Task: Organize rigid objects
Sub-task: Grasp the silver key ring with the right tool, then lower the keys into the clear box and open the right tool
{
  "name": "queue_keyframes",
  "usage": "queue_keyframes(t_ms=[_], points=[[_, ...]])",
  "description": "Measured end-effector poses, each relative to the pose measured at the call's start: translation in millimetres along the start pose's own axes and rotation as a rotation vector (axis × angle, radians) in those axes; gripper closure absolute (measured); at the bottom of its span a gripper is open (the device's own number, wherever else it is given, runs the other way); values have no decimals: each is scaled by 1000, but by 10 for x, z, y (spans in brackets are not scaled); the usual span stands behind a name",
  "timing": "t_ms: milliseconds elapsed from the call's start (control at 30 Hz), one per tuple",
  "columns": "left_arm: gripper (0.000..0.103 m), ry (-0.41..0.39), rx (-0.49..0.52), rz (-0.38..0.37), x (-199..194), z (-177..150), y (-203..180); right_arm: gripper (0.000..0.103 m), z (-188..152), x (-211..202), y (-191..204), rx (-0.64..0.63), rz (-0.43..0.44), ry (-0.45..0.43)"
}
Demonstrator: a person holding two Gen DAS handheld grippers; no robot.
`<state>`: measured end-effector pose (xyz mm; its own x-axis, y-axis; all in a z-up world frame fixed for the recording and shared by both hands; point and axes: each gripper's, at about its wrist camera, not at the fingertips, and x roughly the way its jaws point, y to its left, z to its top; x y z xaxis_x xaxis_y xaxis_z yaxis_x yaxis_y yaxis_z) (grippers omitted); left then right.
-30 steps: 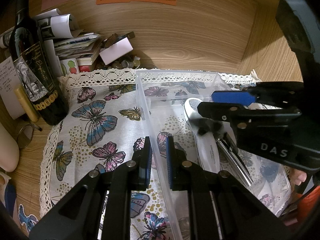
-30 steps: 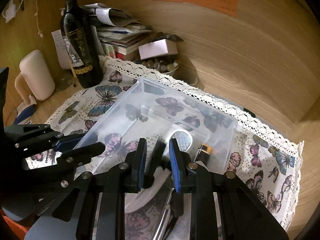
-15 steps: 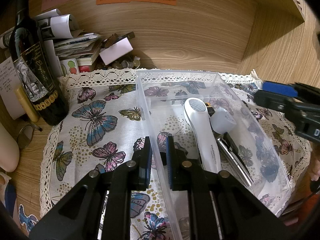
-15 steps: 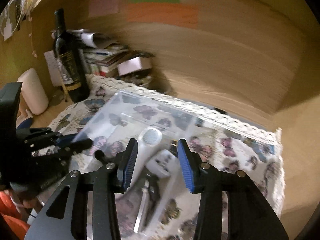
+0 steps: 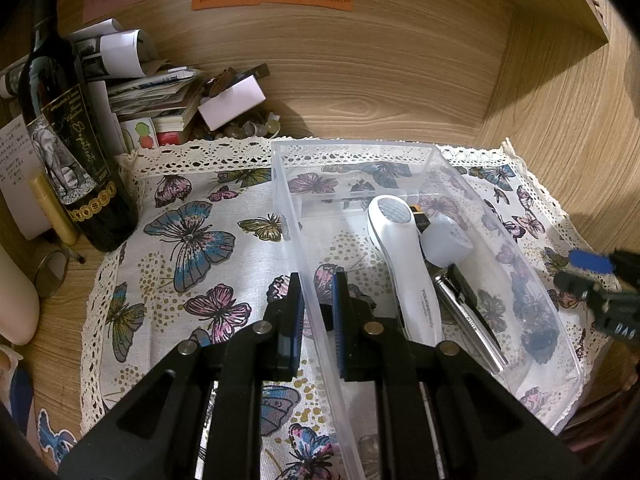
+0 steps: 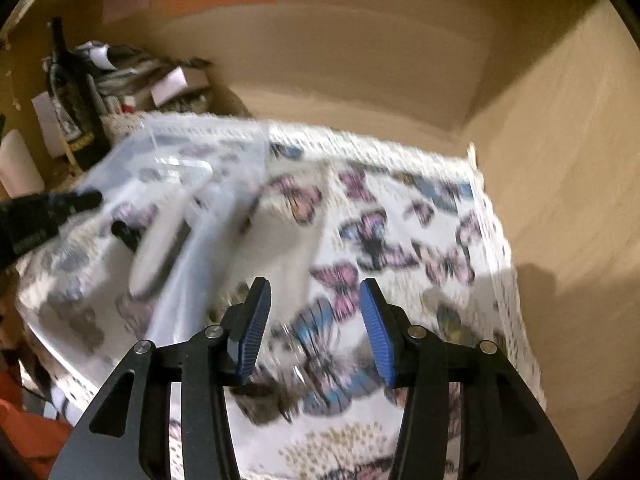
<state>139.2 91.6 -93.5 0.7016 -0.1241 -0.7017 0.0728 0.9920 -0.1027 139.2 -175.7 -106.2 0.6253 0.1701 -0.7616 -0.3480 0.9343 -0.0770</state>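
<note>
**Left gripper clamps the bin wall**

At lower centre, the left gripper (image 5: 317, 312) pinches the clear bin's (image 5: 500, 216) left wall. Inside the bin lies a white handheld device (image 5: 404, 256). The right gripper (image 6: 316, 330), spread wide, hangs over the butterfly cloth (image 6: 400, 240).

The left gripper (image 5: 316, 312) pinches the clear bin's (image 5: 400, 148) left wall. Inside lie a white handheld device (image 5: 404, 256), a translucent cap (image 5: 444, 240) and a silver pen (image 5: 468, 320). The butterfly cloth (image 5: 192, 240) covers the desk.

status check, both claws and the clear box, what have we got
Left claw shut on clear box wall. Right claw open, empty, over butterfly cloth. White handheld device, small cap, metal tool inside box. Nothing blocking.
</note>
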Motion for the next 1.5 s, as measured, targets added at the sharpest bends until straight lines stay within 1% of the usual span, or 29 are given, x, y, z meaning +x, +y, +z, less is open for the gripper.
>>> queue_keyframes(t_ms=[100, 200, 300, 467, 533, 633, 667, 733, 800, 867, 1033, 1200, 1333, 1500], points=[[91, 0, 0, 0, 0, -1, -2, 60, -127, 115, -43, 28, 20, 55], [91, 0, -1, 0, 1, 0, 5, 60, -196, 208, -17, 29, 43, 96], [91, 0, 0, 0, 0, -2, -2, 60, -227, 275, 54, 10, 81, 128], [91, 0, 0, 0, 0, -2, -2, 60, -244, 461, 112, -22, 97, 183], [91, 0, 1, 1, 2, -1, 3, 60, -241, 468, 94, -25, 104, 174], [91, -1, 1, 1, 1, -1, 7, 76, -242, 469, 58, -19, 98, 157], [91, 0, 0, 0, 1, -2, 1, 80, -245, 462, 40, -12, 92, 149], [91, 0, 1, 0, 1, -2, -3, 80, -245, 454, 17, -4, 81, 138], [91, 0, 1, 1, 1, -2, -4, 80, -233, 453, 8, 3, 45, 121], [91, 0, 1, 1, 1, -2, -2, 80, -218, 424, -28, 23, 40, 103], [91, 0, 1, 1, 0, -3, -3, 80, -113, 263, -165, 71, 23, 29], [91, 0, 1, 1, 1, -2, -2, 80, 21, 67, -222, 89, 0, -47], [91, 0, 2, 1, 2, -2, -3, 80, 151, -100, -235, 88, -1, -112], [91, -1, 2, 1, -3, -7, -6, 80, 328, -265, -153, 58, 8, -183]])
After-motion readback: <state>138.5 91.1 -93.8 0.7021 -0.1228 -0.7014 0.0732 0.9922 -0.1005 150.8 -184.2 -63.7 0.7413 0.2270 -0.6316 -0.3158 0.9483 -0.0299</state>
